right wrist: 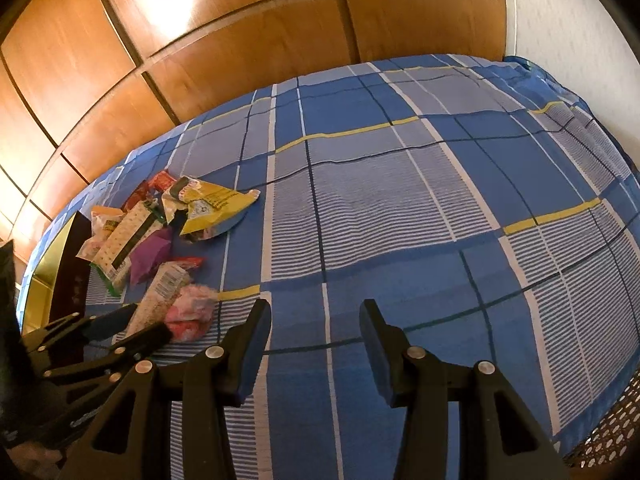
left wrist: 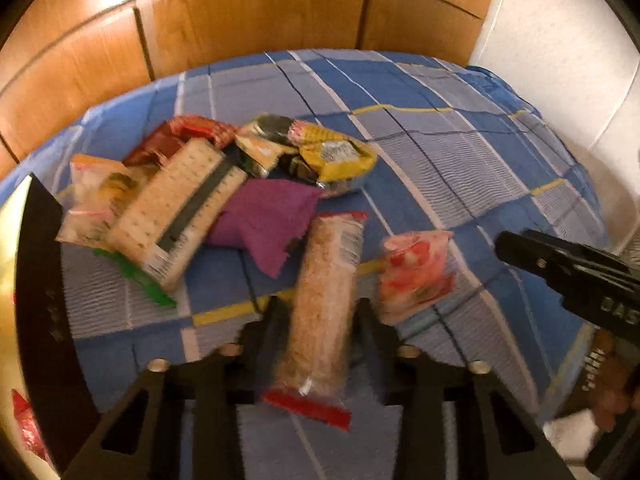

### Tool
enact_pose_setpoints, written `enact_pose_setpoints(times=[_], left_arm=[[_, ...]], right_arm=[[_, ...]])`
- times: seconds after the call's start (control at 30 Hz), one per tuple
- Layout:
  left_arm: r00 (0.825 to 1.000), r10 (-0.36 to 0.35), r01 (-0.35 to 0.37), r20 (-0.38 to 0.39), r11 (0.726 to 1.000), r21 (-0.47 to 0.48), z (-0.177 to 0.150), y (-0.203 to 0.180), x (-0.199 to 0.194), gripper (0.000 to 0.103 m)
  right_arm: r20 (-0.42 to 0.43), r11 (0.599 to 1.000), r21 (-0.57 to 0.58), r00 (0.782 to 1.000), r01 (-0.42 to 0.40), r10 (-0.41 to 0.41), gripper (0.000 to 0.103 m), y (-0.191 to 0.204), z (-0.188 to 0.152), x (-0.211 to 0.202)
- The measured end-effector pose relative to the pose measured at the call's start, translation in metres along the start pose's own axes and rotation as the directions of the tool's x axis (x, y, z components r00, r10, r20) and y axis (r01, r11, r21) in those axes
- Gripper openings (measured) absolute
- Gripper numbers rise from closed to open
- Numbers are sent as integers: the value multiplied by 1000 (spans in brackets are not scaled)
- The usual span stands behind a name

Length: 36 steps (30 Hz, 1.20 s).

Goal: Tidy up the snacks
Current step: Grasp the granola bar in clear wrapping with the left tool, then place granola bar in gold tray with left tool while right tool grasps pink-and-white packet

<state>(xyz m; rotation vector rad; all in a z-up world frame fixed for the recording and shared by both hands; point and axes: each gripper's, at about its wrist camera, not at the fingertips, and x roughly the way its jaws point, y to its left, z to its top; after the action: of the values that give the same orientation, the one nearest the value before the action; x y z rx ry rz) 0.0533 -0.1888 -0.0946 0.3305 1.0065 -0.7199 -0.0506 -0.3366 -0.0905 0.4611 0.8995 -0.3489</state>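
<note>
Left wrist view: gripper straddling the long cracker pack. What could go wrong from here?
1. The left gripper sits open around the long cracker pack; a hard squeeze could crush the crackers.
2. The pink candy bag lies close beside the pack, so a finger might snag or drag it.
3. The bedspread is soft, and fingertips pressing down may pinch fabric.

The left gripper [left wrist: 320, 312] reaches forward and down, its two black fingers [left wrist: 264, 328] set either side of a long packet, jaws parted about that width; whether they press it is unclear. Off to its right, the right gripper [right wrist: 316, 320] hovers with jaws spread wide, nothing between them.
</note>
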Motion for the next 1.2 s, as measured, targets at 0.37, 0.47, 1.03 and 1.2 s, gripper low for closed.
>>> enact_pose_setpoints(times=[0.37, 0.47, 1.03, 1.2], left_arm=[[998, -37, 41, 53, 997, -70, -36, 18, -42, 29], [996, -45, 52, 76, 995, -82, -42, 21, -56, 29], [967, 8, 50, 255, 974, -219, -53, 62, -139, 29], [956, 92, 20, 279, 928, -371, -67, 113, -163, 30]], right_arm=[[-24, 984, 52, 985, -168, 170, 47, 6, 1, 1], [-22, 978, 42, 978, -206, 207, 47, 17, 3, 1], [-142, 976, -183, 985, -120, 95, 29, 90, 7, 45], [-96, 954, -293, 995, -66, 39, 26, 102, -1, 45]])
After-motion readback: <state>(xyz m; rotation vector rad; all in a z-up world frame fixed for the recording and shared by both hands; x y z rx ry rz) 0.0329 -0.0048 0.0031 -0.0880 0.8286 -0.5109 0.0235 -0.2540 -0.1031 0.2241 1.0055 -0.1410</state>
